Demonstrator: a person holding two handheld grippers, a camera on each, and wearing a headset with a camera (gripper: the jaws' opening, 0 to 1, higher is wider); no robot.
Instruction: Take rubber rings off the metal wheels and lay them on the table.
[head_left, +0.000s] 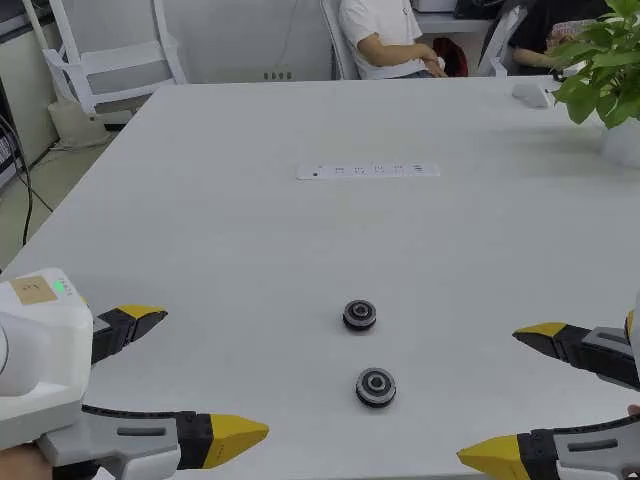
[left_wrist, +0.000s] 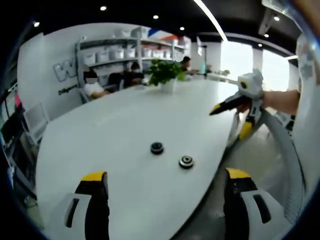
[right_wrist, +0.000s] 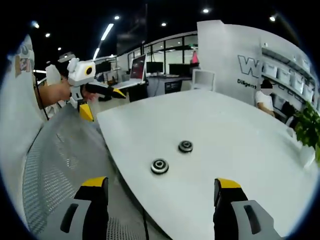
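Where two metal wheels, far wheel (head_left: 360, 315) and near wheel (head_left: 376, 387), lie apart on the desk (head_left: 250, 230) with black rubber rings (head_left: 392, 389) on, two grippers flank them: left gripper (head_left: 211, 372), right gripper (head_left: 490, 395), fingers (head_left: 225, 432) spread, empty.

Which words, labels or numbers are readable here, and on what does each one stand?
"W": big letter on the wall; the rest is hidden.
Small line beneath it: blurred, unreadable.
Sticker on the left gripper: unreadable.
Power strip markings: too small.
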